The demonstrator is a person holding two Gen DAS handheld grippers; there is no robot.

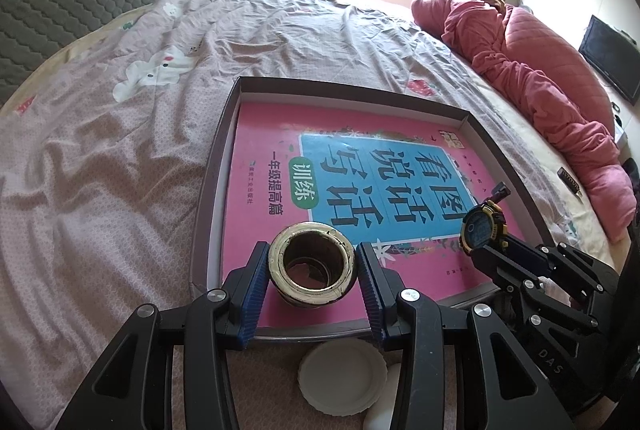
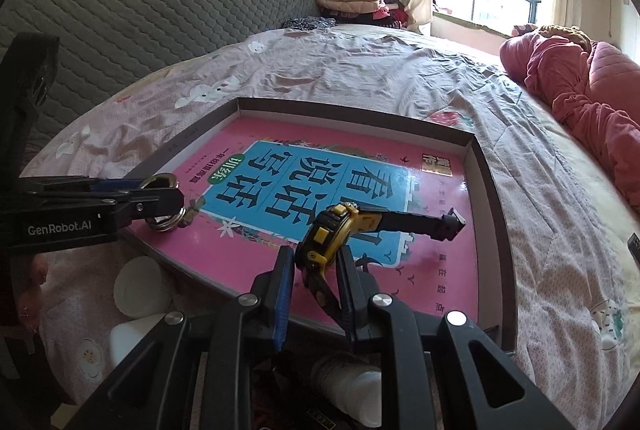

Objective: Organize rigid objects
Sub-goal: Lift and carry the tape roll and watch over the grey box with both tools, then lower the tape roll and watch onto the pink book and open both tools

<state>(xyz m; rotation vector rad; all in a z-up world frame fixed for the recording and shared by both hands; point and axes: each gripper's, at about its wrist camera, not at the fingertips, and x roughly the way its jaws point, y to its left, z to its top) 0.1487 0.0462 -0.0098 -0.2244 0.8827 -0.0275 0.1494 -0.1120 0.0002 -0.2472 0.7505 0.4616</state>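
Observation:
A shallow brown box [image 1: 218, 158] lies on the bed with a pink book [image 1: 264, 134] inside it. My left gripper [image 1: 313, 262] is shut on a brass ring-shaped fitting [image 1: 312, 264], held over the box's near left corner; it also shows in the right wrist view [image 2: 162, 204]. My right gripper [image 2: 316, 262] is shut on a yellow and black digital watch [image 2: 332, 234], its strap pointing right over the book. The watch also shows in the left wrist view [image 1: 482, 226].
A white round lid [image 1: 342, 376] and a white object [image 2: 128, 342] lie on the bedsheet just in front of the box. A pink quilt [image 1: 540, 70] is bunched at the right. A grey headboard [image 2: 160, 10] is behind.

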